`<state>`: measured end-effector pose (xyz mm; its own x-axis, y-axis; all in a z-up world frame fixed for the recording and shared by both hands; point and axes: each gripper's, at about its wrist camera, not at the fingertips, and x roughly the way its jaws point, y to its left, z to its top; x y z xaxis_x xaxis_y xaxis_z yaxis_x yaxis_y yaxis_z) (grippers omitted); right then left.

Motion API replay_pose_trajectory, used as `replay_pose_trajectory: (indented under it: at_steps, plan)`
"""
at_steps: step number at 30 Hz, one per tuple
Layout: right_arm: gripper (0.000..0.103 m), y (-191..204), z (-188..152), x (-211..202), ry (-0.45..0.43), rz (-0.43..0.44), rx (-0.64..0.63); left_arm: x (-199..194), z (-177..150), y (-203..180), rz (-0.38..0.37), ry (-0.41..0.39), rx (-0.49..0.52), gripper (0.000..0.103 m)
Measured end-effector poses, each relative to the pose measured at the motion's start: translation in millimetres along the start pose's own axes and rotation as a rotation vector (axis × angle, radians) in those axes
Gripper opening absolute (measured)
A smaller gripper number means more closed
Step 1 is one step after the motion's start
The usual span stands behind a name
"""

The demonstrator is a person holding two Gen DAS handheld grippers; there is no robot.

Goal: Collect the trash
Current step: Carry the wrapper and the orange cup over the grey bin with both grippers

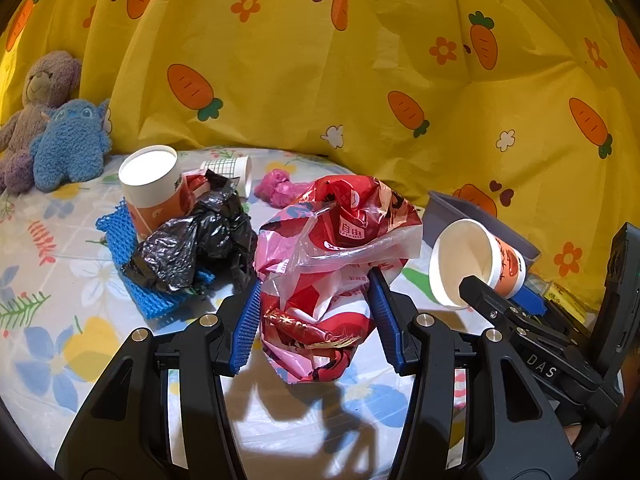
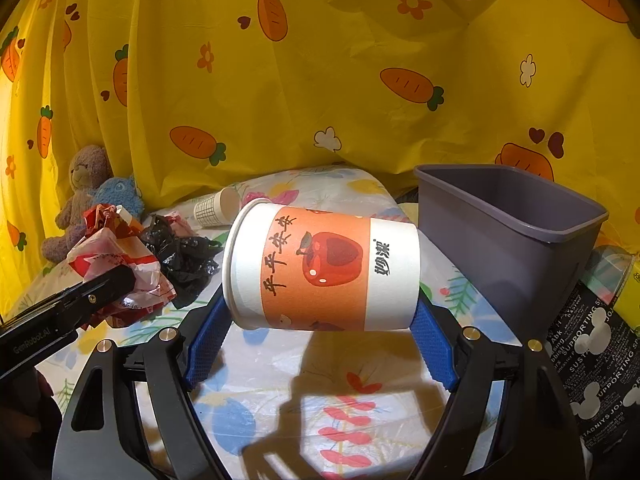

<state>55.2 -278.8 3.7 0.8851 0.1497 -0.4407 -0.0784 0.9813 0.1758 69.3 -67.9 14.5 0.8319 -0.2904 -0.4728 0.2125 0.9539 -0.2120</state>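
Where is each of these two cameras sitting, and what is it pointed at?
Left wrist: rides the left gripper, looking along its jaws at the red bag they pinch; the right gripper shows at the right edge.
Right wrist: rides the right gripper, facing the paper cup it holds and the grey bin; the left gripper shows at left.
Shared: bag, cup, bin, black bag.

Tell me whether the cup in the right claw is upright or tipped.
Tipped. The orange-banded cup lies sideways between the right claw's blue pads, its rim toward the left; the left wrist view shows its open mouth, seemingly empty.
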Motion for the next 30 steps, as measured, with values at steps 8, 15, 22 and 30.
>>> replay_pose_trajectory:
  at_steps: [8, 15, 22, 30]
  plan:
    - [0.080, -22, 11, -11, -0.040, -0.041, 0.016, 8, 10, -27, -0.035, -0.004, 0.044, 0.051]
    - [0.080, -48, 22, -19, -0.076, -0.097, 0.036, 17, 22, -53, -0.075, -0.011, 0.082, 0.051]
    - [0.080, -78, 36, -28, -0.121, -0.178, 0.064, 31, 44, -93, -0.166, -0.010, 0.126, 0.051]
    - [0.080, -124, 59, -40, -0.174, -0.307, 0.098, 62, 70, -148, -0.306, 0.000, 0.171, 0.051]
